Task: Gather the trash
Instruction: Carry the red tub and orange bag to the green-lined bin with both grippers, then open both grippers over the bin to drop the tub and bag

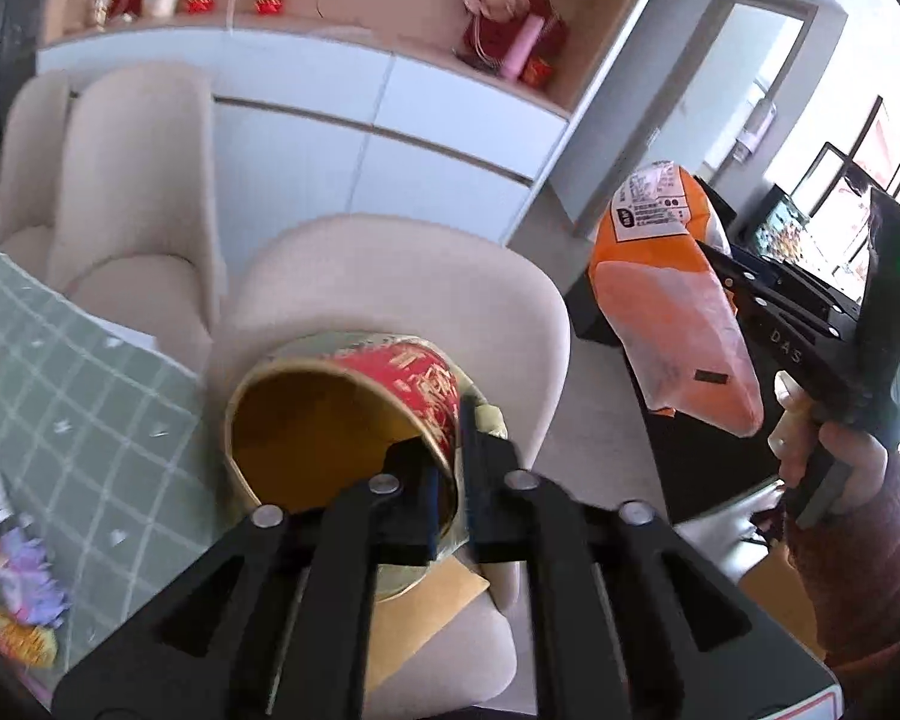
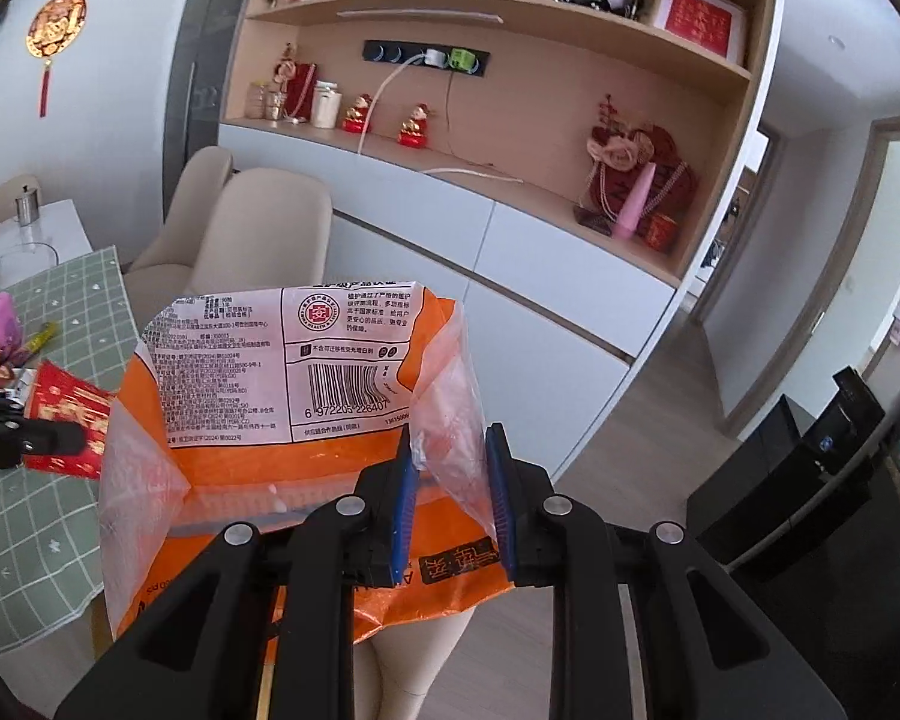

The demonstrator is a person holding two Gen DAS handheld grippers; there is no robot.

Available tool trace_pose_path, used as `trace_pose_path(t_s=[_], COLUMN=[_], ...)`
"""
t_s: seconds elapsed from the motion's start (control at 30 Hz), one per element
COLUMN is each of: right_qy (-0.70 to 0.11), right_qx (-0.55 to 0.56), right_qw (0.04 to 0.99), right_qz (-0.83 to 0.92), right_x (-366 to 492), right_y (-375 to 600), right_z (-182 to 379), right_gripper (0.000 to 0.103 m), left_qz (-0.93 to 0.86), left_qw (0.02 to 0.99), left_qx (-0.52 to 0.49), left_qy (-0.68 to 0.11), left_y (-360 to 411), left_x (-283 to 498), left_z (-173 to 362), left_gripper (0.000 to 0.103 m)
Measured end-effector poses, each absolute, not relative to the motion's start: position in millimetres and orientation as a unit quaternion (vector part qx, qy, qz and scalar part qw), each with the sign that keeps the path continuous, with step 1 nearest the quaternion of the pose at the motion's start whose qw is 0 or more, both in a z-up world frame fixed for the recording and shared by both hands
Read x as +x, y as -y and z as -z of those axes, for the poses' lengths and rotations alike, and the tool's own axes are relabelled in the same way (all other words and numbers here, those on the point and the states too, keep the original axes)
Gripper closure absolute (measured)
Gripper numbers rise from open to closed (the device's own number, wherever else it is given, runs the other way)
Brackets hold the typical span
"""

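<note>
A round red-and-gold canister hangs tilted over a cream chair, its empty mouth facing the left wrist camera. My left gripper straddles its rim, one finger inside and one outside, with a little slack showing beside the thin wall. From the right wrist view the canister shows at the left edge. An orange and clear plastic bag with a barcode label hangs from my right gripper, whose blue pads pinch a gathered fold of it. The bag and a hand holding that gripper also show at the right of the left wrist view.
Two cream chairs stand before a white cabinet with ornament shelves. A table with a green checked cloth holds wrappers at the left. A brown envelope lies on the near seat. Black furniture stands at the right.
</note>
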State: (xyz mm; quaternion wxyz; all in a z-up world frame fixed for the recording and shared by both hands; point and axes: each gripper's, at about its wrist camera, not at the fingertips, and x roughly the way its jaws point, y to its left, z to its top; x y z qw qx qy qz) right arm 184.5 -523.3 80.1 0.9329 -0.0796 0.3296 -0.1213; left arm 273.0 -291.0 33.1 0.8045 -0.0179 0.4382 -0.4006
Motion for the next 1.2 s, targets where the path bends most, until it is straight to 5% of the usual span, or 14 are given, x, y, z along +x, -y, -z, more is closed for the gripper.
trace_pose_path(t_s=[0.07, 0.4, 0.7, 0.97, 1.2], right_qy=[-0.338, -0.39, -0.425, -0.511, -0.508], right_qx=[-0.077, -0.099, -0.251, -0.148, -0.077], right_qw=[0.93, 0.913, 0.869, 0.847, 0.858], right_qz=[0.122, 0.067, 0.048, -0.001, 0.0], right_x=[194, 256, 307, 307, 299], right_y=[528, 486, 398, 390, 403], right_z=[-72, -7, 83, 126, 111], right_gripper=[0.081, 0.08, 0.08, 0.08, 0.073], left_qz=[0.41, 0.298, 0.219, 0.165, 0.144], left_qw=[0.789, 0.847, 0.877, 0.876, 0.879], left_qx=[-0.028, 0.0, -0.001, -0.032, -0.056], left_qy=[-0.457, -0.44, -0.428, -0.452, -0.451], left_y=[296, 252, 172, 118, 82], left_x=[284, 285, 243, 222, 213], left_z=[-19, -20, -26, -2, 5], left_gripper=[0.069, 0.069, 0.069, 0.069, 0.067])
